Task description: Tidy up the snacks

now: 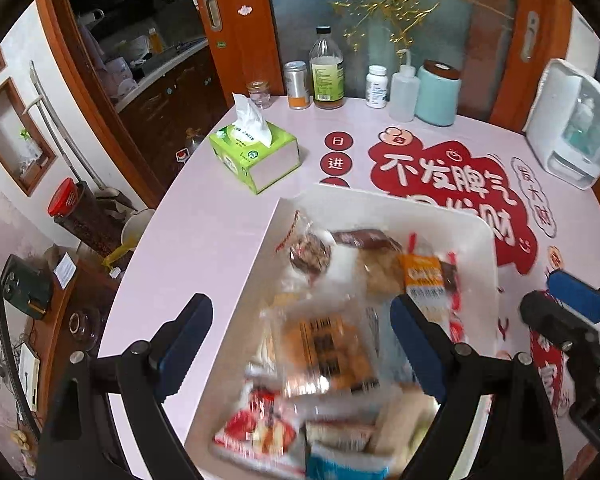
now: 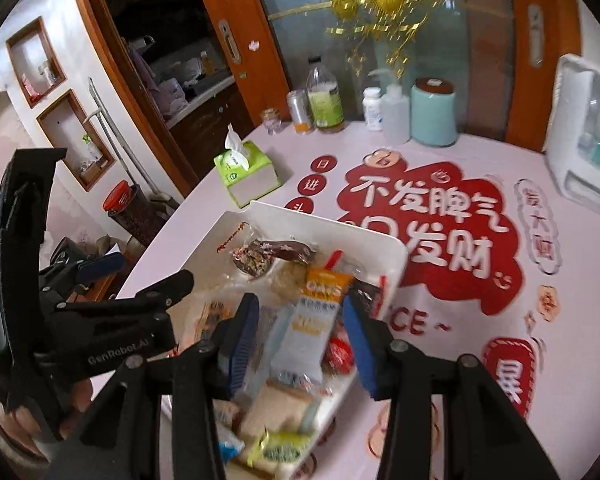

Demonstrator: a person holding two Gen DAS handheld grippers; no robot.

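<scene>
While both your grippers hang over the white tray (image 1: 485,240), left gripper (image 1: 300,354) and right gripper (image 2: 300,338) have jaws apart, gripping nothing. Snack packets (image 2: 315,334) fill the tray, near the tissue box (image 1: 254,156) on the counter (image 1: 204,236).

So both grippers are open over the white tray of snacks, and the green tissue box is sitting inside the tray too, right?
Not quite. The tissue box isn't in the tray; it stands on the table beyond the tray's far left corner, as the left wrist view shows. The rest holds: the left gripper and right gripper are both open over the snacks.
</scene>
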